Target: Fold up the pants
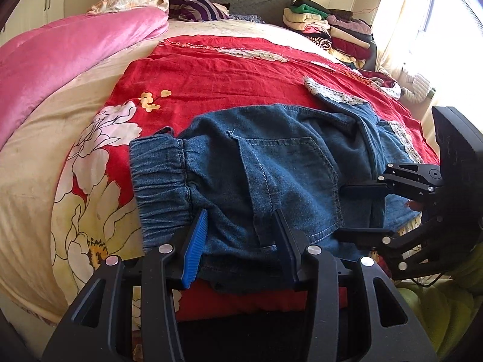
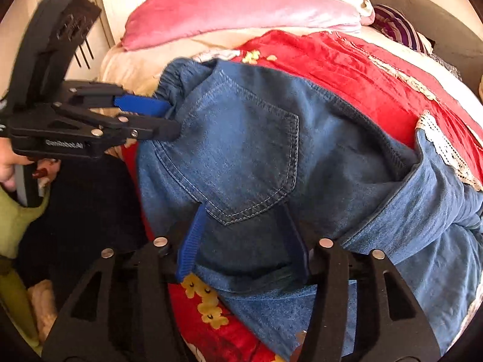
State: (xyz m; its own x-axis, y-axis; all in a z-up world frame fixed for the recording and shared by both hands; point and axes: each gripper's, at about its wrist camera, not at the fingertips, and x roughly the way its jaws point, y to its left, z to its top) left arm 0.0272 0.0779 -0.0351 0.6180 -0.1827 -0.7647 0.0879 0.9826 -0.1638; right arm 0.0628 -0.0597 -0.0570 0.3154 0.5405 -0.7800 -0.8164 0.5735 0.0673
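Blue denim pants with an elastic waistband and lace-trimmed cuffs lie crumpled on the red floral bedspread. My left gripper is open, its fingers straddling the near edge of the pants by the waistband. My right gripper comes in from the right, open, its fingers over the pants below the back pocket. In the right wrist view my right gripper straddles denim under the pocket, and the left gripper is at the waistband.
A pink quilt lies along the bed's left side, pillows at the headboard. A stack of folded clothes sits at the far right corner near the window curtain. The bed's near edge is just below the grippers.
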